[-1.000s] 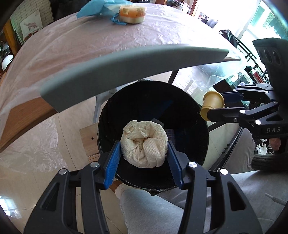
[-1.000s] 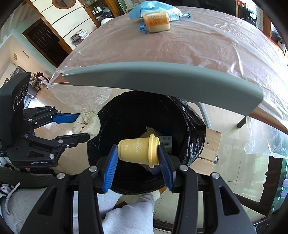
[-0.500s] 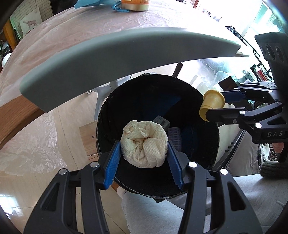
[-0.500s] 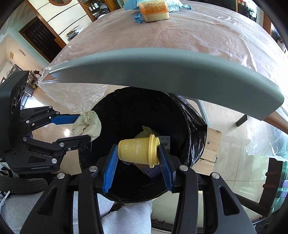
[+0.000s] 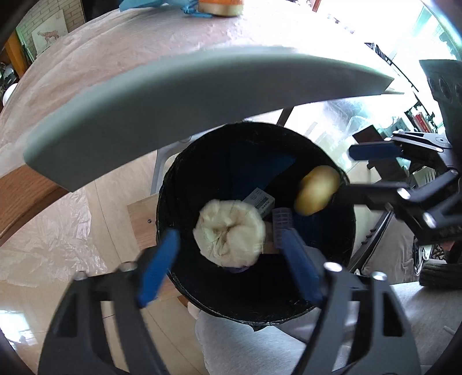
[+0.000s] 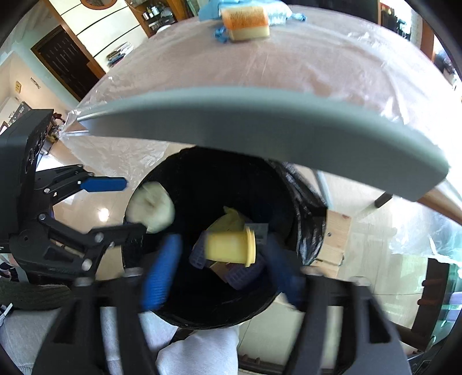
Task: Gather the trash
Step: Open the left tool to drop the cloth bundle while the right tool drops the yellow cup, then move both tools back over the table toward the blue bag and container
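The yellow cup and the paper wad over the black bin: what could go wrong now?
1. The yellow cup sits near the black bin rim in the left view; it might clip the edge.
2. The paper wad may stay perched on the trash.
3. The sponge remains on the table.

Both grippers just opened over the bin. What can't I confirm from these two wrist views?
- Wadded paper towel and yellow cup: motion-blurred; landed or falling, cannot tell.
- Black bin bottom: too dark in both views.
- Label text: too small.
- Sponge: cut by top edge, left view.
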`<state>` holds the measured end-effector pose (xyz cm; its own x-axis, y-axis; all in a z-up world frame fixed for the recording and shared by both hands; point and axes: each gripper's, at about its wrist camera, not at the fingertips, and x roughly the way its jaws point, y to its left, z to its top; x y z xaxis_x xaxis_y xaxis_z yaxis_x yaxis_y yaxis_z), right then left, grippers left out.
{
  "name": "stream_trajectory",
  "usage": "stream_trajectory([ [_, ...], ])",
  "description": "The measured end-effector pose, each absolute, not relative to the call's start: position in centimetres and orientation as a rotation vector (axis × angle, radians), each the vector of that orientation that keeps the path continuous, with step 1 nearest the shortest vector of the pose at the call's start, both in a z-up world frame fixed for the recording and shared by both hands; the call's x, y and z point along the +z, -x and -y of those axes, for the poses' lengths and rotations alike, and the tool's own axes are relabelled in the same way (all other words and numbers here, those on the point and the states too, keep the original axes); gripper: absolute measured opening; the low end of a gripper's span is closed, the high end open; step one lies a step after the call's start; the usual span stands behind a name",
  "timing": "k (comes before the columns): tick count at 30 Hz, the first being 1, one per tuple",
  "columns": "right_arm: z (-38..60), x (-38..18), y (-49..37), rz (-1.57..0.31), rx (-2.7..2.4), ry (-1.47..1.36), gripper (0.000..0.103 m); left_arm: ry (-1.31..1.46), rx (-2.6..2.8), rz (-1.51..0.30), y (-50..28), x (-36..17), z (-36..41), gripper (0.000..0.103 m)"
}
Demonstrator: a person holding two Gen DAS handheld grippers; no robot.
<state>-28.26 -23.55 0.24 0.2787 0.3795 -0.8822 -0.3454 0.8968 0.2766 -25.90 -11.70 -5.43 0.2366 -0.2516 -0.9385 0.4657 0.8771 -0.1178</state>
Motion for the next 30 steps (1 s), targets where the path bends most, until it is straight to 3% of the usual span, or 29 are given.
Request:
stream_trajectory([
  [6, 24.1, 3.0, 29.4, -1.119, 0.482, 0.038, 0.078, -0.189, -0.496, -1.209, 26.6, -3.2, 10.8, 0.08],
  [12, 25.3, 7.5, 29.5, -0.994, 0.446, 0.056, 0.083, -0.131, -0.55, -1.084, 26.5, 3.2, 9.4, 0.08],
  [15, 25.6, 9.8, 28.0, -0.933, 0.422, 0.033, 0.086, -0.131, -0.538, -0.978, 24.9, 6.8, 9.1, 0.093],
  [18, 25.2, 11.3, 25.4, -0.886, 0.411, 0.008, 0.088, -0.114, -0.512, -0.896, 21.8, 9.3, 8.9, 0.093],
  [23, 22.9, 11.8, 20.3, -0.868, 0.39, 0.015, 0.088, -0.131, -0.435, -0.862, 15.2, 10.3, 9.5, 0.093],
  [30, 20.5, 9.8, 14.4, -0.92, 0.382, 0.0, 0.088, -0.109, -0.504, -0.969, 5.7, 8.3, 11.7, 0.093],
])
